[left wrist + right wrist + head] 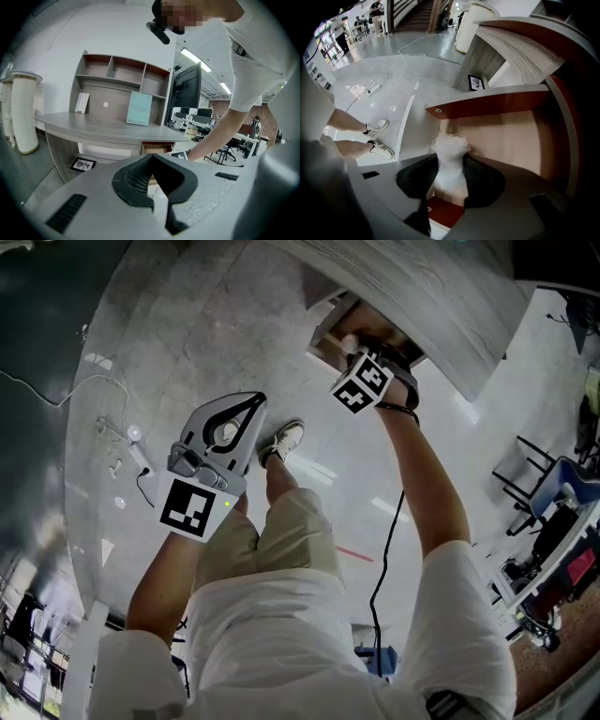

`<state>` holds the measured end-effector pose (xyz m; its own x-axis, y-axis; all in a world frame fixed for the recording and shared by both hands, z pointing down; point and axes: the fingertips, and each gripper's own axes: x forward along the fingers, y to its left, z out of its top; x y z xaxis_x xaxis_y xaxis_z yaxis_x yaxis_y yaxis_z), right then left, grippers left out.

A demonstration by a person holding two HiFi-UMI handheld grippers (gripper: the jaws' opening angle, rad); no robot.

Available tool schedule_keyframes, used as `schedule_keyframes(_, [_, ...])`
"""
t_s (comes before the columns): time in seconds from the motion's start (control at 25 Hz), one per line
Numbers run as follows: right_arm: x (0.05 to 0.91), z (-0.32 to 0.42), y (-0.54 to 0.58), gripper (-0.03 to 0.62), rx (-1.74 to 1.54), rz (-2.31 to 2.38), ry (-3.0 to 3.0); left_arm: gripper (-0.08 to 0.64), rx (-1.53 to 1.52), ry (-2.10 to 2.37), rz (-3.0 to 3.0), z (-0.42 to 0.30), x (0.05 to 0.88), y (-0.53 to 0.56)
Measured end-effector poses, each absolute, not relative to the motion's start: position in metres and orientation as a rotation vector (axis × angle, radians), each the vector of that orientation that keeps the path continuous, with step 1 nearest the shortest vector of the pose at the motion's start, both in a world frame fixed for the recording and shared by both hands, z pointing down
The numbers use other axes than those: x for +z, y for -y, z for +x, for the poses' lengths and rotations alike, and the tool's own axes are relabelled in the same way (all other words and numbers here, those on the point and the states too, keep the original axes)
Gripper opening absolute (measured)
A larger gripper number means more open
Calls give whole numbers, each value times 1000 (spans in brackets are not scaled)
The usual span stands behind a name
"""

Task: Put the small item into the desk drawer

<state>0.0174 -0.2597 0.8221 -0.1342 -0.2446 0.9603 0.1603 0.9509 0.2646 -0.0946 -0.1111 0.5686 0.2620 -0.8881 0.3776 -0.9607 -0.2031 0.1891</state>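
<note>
The small item (450, 144) is a white, frilly mesh piece, and my right gripper (451, 161) is shut on it, pointing steeply down over the open desk drawer (513, 136). The item hangs above the drawer's pale wooden bottom, just inside its red-brown front panel (487, 101). In the head view the right gripper (359, 351) reaches into the drawer (328, 332) under the desk top (422, 296). My left gripper (228, 430) is held out over the floor, away from the desk, its jaws shut on nothing. From the left gripper (153, 160) view the drawer (157, 149) shows ahead.
A shelf unit with a teal book (139, 108) stands on the desk. A white cylinder (23, 112) stands left of it and a framed picture (83, 164) leans underneath. A power strip with cables (131, 451) lies on the floor. Office chairs (553, 493) are at the right.
</note>
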Motion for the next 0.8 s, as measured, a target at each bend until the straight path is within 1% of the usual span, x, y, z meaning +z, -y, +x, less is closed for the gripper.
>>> schedule_keyframes(0.36, [823,14,260,170,-327,67,1674,5,252,1686,2144,-96,571,104])
schedule_keyframes(0.56, [818,15,257,193,-296,64,1686,5,253,1683,2155,-93,568,102])
schedule_keyframes(0.8, [810,17,257,202,-290,90,1700,5,236,1686,2163,-90,564,99])
